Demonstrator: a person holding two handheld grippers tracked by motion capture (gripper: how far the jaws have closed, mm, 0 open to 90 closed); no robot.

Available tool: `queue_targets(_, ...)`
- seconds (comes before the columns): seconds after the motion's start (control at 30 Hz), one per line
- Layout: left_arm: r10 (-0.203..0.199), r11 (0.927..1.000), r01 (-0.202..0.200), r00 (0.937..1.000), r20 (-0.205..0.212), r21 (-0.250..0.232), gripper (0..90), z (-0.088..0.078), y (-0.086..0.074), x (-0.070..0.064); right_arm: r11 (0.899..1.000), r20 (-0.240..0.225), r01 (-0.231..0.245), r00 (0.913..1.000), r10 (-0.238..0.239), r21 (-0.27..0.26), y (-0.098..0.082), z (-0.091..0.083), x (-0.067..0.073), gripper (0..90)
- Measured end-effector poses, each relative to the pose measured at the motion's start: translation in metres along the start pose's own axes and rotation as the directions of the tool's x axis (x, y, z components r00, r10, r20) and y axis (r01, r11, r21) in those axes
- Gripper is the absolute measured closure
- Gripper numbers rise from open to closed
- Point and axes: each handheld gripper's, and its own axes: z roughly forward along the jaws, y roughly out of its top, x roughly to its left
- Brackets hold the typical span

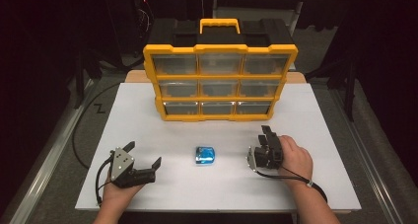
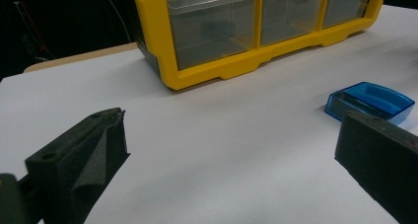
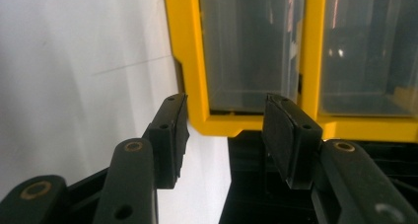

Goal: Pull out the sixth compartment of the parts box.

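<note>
Both grippers hover apart from one small translucent blue plastic box (image 1: 206,155) lying on the white counter (image 1: 148,135).

The left gripper (image 1: 146,155) has its fingers released wide; the right gripper (image 1: 266,133) has its fingers part-open, empty, aimed at the one yellow nine-drawer organiser (image 1: 220,81). Risk, I judge: the slick box skids away if one finger nudges it first.

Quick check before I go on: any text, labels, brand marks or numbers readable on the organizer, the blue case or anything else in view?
None readable.
Yellow drawer organizer: no label or brand legible on frame, handle or clear drawers.
Blue case: no print shows.
Floor left of the table: a black Z-shaped mark, possibly tape, not clearly a letter.
</note>
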Motion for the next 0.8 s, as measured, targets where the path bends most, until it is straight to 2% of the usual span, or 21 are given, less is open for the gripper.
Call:
queue_targets(0.17, 0.004, 1.0000, -0.004, 1.0000, 0.004, 0.004, 0.3, 0.000, -0.001, 0.001, 1.000, 0.018, -0.008, 0.9998, 0.008, 0.004, 0.007, 0.003, -0.002, 54.8)
queue_targets(0.2, 0.005, 1.0000, -0.005, 1.0000, 0.005, 0.004, 0.3, 0.000, -0.001, 0.001, 1.000, 0.026, 0.004, 0.9997, -0.004, 0.001, 0.009, 0.004, -0.004, 54.9)
queue_targets(0.33, 0.007, 1.0000, -0.007, 0.9999, 0.009, -0.001, 0.3, 0.000, 0.000, -0.001, 1.000, 0.025, -0.001, 0.9997, 0.001, 0.002, 0.011, 0.007, -0.007, 55.2)
queue_targets(0.5, 0.013, 0.9999, -0.013, 0.9998, 0.014, 0.004, 0.3, 0.001, 0.000, -0.001, 1.000, 0.053, -0.002, 0.9986, 0.002, 0.002, 0.013, 0.009, -0.013, 55.2)
queue_targets(0.8, 0.013, 0.9999, -0.013, 0.9998, 0.017, 0.004, 0.3, 0.001, -0.001, -0.001, 0.999, 0.083, -0.033, 0.9960, 0.033, 0.008, 0.016, 0.011, -0.033, 55.7)
